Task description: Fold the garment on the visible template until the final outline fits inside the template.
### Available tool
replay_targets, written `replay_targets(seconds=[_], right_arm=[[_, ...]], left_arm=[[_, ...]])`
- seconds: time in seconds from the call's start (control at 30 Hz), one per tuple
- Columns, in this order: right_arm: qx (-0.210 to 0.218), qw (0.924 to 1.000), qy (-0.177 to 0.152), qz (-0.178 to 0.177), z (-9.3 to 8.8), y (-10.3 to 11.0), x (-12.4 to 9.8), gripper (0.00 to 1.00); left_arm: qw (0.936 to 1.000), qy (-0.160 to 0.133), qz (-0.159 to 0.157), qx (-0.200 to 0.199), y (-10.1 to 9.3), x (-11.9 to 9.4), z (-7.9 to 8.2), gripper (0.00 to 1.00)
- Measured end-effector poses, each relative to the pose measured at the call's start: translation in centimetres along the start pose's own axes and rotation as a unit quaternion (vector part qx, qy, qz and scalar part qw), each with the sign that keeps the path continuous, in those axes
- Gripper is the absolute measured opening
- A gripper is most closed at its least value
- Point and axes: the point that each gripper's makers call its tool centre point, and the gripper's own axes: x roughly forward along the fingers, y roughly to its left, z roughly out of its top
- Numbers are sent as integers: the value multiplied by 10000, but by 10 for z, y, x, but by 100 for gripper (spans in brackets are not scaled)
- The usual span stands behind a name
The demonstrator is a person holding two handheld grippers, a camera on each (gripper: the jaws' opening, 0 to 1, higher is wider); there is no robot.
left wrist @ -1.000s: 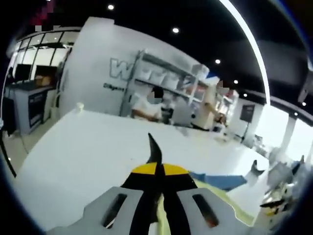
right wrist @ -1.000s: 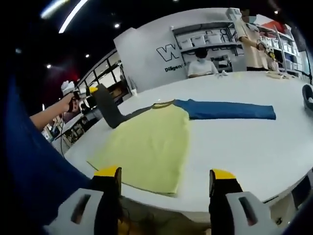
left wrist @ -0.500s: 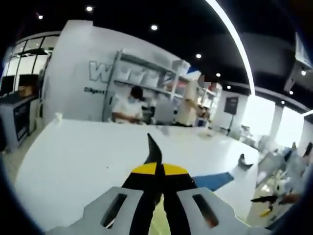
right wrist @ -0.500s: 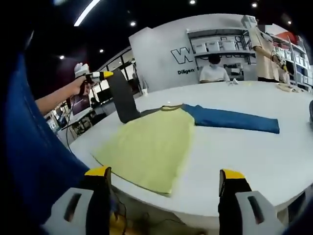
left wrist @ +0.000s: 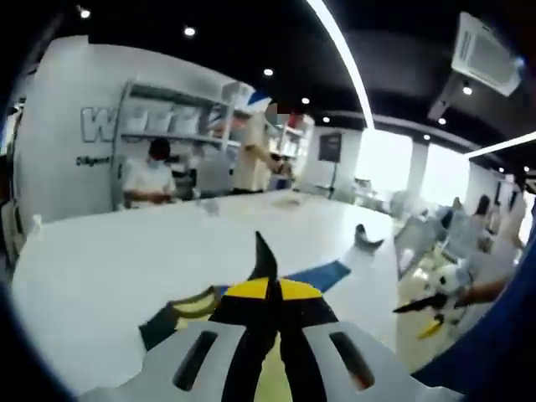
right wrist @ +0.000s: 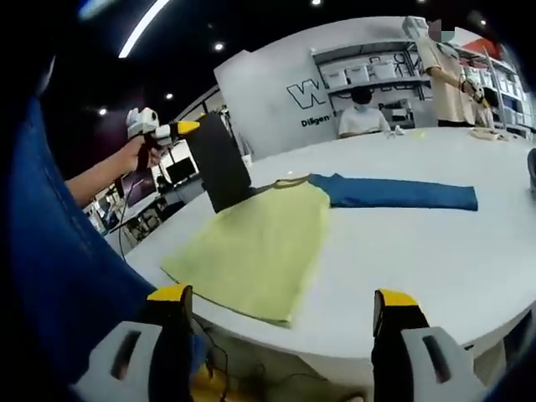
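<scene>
A yellow shirt (right wrist: pixel 260 247) lies flat on a white table (right wrist: pixel 435 243). It has one blue sleeve (right wrist: pixel 394 193) stretched out to the right and one dark sleeve (right wrist: pixel 219 163) on the left. The left gripper (right wrist: pixel 180 128) holds the dark sleeve up in the air, with its jaws pinched tight on the cloth. In the left gripper view, those jaws are pressed together with a dark tip of cloth sticking out between them, and the blue sleeve lies on the table beyond. The right gripper (right wrist: pixel 280 335) waits near the table's near edge, with its jaws wide apart and nothing in them. I cannot see a template on the table, so it may be under the shirt. The step now looks like folding the dark sleeve across the yellow part. To do it well, carry the sleeve low and slowly to the right, lay it flat on the yellow, and let go only when it lies smooth. The right gripper could press the yellow part down so the shirt does not slide.
</scene>
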Motion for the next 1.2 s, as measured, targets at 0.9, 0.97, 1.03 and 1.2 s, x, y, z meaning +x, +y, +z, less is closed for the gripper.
replay_targets(seconds=[0.9, 0.97, 1.03, 1.2], right_arm=[[300, 9995, 75, -93, -17, 2, -2, 85], [317, 9994, 82, -114, -18, 1, -3, 85], [340, 9993, 84, -130, -19, 1, -4, 85], [401, 9990, 109, -171, -25, -2, -6, 85]], left_arm=[[9780, 1502, -1191, 825, -97, 26, -169, 0], [9785, 1504, -1140, 831, -98, 28, -173, 0], [9787, 1529, -1101, 817, -99, 30, -177, 0], [9826, 1486, -883, 678, -99, 36, -190, 0]])
